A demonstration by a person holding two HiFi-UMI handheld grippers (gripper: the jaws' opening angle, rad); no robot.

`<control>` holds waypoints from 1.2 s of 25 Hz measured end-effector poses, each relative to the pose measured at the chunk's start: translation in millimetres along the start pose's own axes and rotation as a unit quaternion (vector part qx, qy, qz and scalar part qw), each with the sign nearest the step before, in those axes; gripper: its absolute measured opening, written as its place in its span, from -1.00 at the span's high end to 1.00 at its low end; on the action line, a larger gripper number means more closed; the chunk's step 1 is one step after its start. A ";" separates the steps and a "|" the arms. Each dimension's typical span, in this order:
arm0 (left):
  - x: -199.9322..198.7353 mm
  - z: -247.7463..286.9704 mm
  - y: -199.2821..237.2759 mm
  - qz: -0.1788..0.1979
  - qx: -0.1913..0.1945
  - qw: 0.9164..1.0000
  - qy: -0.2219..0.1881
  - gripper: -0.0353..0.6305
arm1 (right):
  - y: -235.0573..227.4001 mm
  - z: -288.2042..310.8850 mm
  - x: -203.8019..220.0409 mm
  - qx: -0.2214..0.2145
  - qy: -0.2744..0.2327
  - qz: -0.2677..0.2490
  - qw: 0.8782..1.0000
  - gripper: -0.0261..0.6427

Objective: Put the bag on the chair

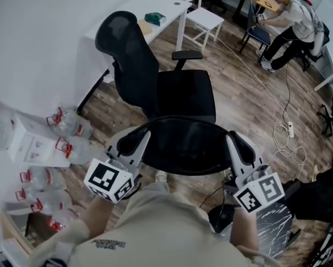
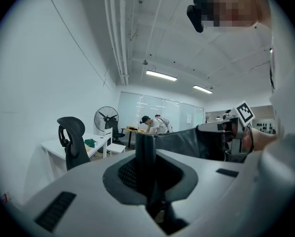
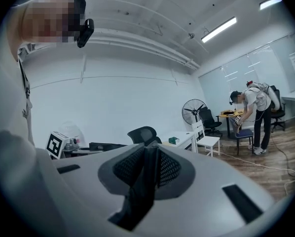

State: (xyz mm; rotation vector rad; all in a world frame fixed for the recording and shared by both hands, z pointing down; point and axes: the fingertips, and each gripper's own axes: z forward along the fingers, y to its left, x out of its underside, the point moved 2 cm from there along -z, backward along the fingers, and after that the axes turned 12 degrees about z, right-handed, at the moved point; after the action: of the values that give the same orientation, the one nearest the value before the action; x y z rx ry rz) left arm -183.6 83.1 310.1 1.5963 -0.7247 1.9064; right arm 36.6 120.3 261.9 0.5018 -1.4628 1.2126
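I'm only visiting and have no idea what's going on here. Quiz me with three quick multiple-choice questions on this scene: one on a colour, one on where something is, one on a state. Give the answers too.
1. What colour is the office chair?
A. White
B. Black
C. Red

2. Where is the bag?
A. On the chair's seat
B. Held between the left hand-held gripper and the right hand-held gripper
C. On the floor

3. What are the left hand-held gripper's jaws doing?
A. Shut on the bag's edge
B. Wide open, empty
C. Out of sight

Answers:
1. B: its back and seat are both black.
2. B: each gripper pinches one end, and the seat is bare.
3. A: the left gripper view shows dark fabric clamped between them.
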 end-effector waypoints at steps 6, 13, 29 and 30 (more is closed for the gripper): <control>-2.5 28.5 43.5 0.000 0.011 1.000 -0.009 0.74 | -5.1 44.3 -13.5 0.010 -0.005 -0.005 1.000 0.72; -5.6 49.0 59.9 -0.001 0.017 1.000 -0.014 0.74 | -14.2 62.5 -23.0 0.023 -0.008 -0.008 1.000 0.72; -2.7 130.2 61.8 -0.004 -0.017 1.000 0.007 0.74 | -96.5 98.9 -43.9 -0.005 0.002 0.001 1.000 0.72; -2.5 138.7 61.1 -0.006 -0.021 1.000 0.008 0.74 | -105.4 102.5 -46.5 -0.008 0.005 0.001 1.000 0.72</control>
State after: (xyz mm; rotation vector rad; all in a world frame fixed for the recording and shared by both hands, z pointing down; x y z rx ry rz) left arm -130.1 -57.9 325.1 1.5542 -0.7426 1.8819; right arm 90.0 -23.6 276.6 0.4831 -1.4650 1.2020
